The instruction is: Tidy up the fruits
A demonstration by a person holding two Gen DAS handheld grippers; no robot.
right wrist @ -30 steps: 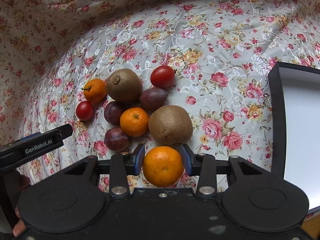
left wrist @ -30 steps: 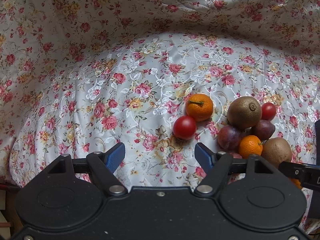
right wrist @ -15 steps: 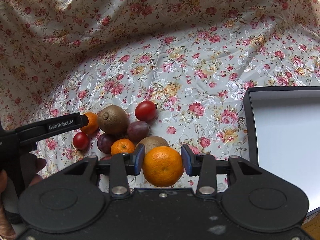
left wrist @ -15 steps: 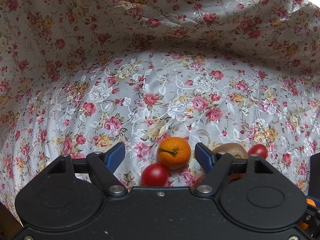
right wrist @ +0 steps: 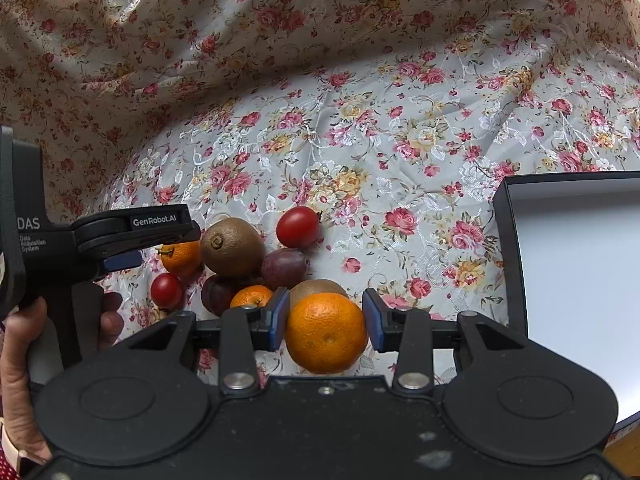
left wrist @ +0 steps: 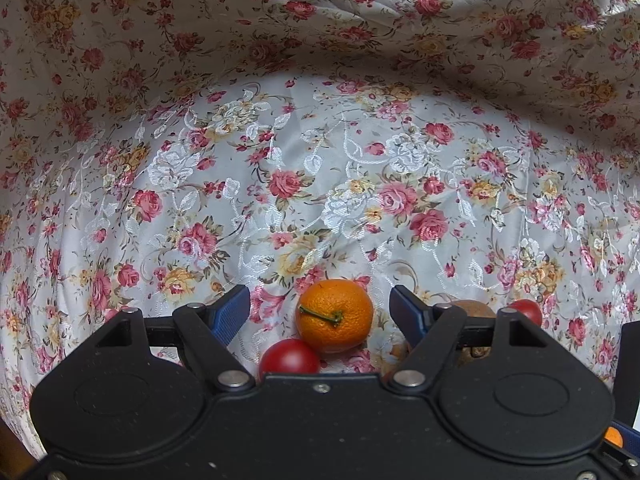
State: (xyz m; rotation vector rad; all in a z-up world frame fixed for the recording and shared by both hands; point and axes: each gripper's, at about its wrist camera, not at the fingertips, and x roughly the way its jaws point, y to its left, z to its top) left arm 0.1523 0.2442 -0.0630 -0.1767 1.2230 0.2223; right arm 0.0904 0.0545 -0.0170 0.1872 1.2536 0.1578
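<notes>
My right gripper is shut on an orange mandarin and holds it above the fruit pile. The pile on the floral cloth holds a kiwi, a second kiwi, two plums, a small mandarin, a stemmed mandarin and two tomatoes. My left gripper is open, its fingers either side of the stemmed mandarin, with a tomato just below it. The left gripper also shows in the right wrist view.
A black tray with a white floor lies at the right on the table. The floral cloth covers the table and rises in folds at the back. A hand holds the left gripper's handle.
My left gripper has moved forward and down over the stemmed mandarin, which now lies between its open fingers. My right gripper has lifted further with its mandarin.
</notes>
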